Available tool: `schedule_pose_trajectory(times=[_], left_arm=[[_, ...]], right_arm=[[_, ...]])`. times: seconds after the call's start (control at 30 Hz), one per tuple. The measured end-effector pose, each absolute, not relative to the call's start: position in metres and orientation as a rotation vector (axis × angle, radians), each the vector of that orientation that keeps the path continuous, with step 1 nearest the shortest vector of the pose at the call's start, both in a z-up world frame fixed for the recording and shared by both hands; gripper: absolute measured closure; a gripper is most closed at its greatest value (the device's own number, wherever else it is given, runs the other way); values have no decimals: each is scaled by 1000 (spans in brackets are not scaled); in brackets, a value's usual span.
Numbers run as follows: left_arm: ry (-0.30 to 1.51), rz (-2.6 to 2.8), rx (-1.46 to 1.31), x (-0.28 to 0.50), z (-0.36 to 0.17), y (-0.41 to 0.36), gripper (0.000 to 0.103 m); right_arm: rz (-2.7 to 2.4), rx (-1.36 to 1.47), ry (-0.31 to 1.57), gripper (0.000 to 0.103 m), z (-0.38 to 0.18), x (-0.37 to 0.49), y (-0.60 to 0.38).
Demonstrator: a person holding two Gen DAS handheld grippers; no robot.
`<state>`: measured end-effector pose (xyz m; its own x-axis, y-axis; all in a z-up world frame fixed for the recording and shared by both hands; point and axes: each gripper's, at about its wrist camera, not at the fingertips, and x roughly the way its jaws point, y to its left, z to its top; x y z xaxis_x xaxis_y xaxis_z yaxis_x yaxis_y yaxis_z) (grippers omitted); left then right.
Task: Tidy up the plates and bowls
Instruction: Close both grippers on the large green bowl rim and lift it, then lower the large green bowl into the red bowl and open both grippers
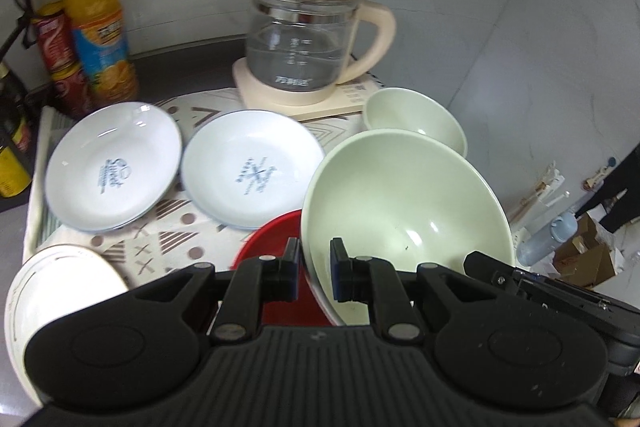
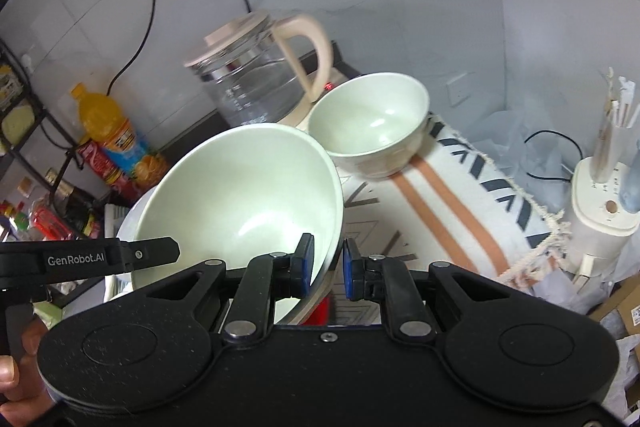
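Note:
A large pale green bowl point(image 1: 404, 199) is held tilted above a red plate point(image 1: 276, 243). My left gripper point(image 1: 315, 267) is shut on its near left rim. My right gripper point(image 2: 328, 267) is shut on the same bowl's point(image 2: 244, 199) right rim. A smaller pale green bowl point(image 1: 412, 117) stands behind it on the patterned cloth point(image 1: 188, 239); it also shows in the right wrist view point(image 2: 368, 123). Two white plates with blue print point(image 1: 114, 165) point(image 1: 252, 169) lie on the cloth to the left. A white gold-rimmed plate point(image 1: 56, 291) sits at the near left.
A glass kettle with a cream lid point(image 1: 304, 31) stands on its base behind the dishes. An orange juice bottle point(image 1: 98, 19) and red cans point(image 1: 60, 55) stand at the back left. A cream appliance point(image 2: 600, 207) and boxes are off the right edge.

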<state>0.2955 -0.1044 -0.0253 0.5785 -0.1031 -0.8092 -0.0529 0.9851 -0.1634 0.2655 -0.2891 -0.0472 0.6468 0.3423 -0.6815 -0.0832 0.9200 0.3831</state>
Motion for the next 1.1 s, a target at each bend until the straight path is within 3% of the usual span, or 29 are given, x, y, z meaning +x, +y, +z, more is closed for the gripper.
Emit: schedule_pose_trajectory(times=[1.1], left_arm=[[1145,45,-279,295,-92,-75,89]], right_arm=[[261,244,959,90,-78,278,-245]])
